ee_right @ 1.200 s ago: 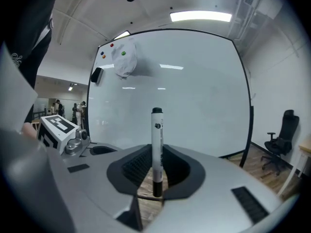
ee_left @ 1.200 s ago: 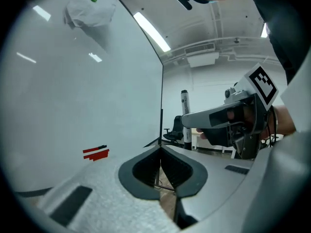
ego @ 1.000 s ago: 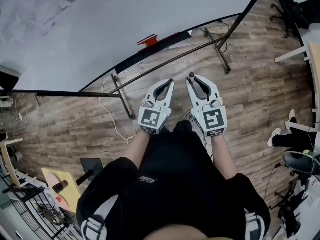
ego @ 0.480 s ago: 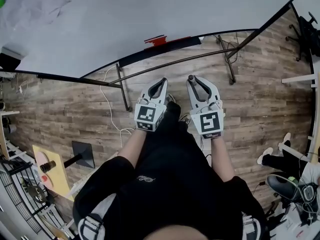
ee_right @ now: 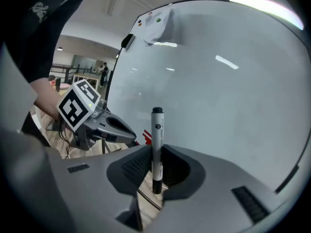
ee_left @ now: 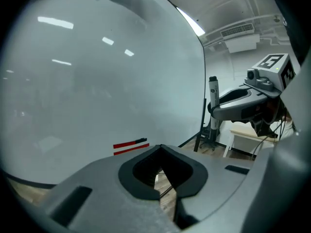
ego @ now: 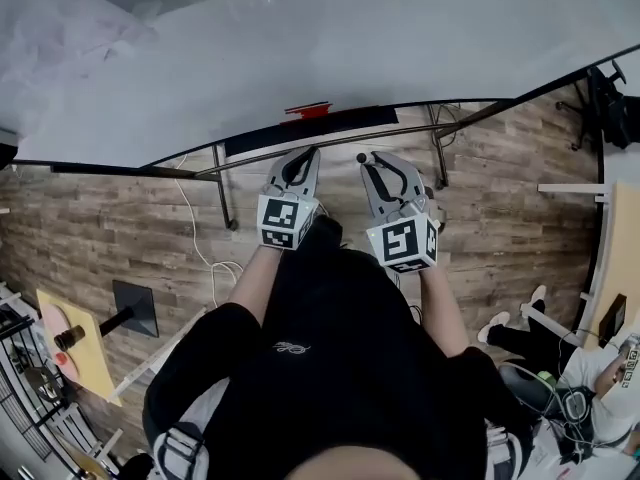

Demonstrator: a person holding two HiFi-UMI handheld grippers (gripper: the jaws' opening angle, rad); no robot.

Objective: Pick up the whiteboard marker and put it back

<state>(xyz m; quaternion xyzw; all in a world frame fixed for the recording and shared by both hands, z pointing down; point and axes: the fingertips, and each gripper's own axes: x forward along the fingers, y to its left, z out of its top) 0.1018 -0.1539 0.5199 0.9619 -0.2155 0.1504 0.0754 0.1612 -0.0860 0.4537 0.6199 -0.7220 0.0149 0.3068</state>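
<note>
The whiteboard marker stands upright at the centre of the right gripper view. The right tool is clamped low on its barrel, and its black cap points up. The head view shows only the marker's dark end poking past that tool, while the left gripper view catches it side-on at right of centre. The left tool has its jaws closed tip to tip, with nothing between them.

In the head view both tools sit side by side at centre, tips just below the lower edge of the whiteboard, which fills the upper half of the frame. A small red object lies on that edge, above the left tool. The stand's legs flank the tools, and open wooden floor stretches to the left and right.
</note>
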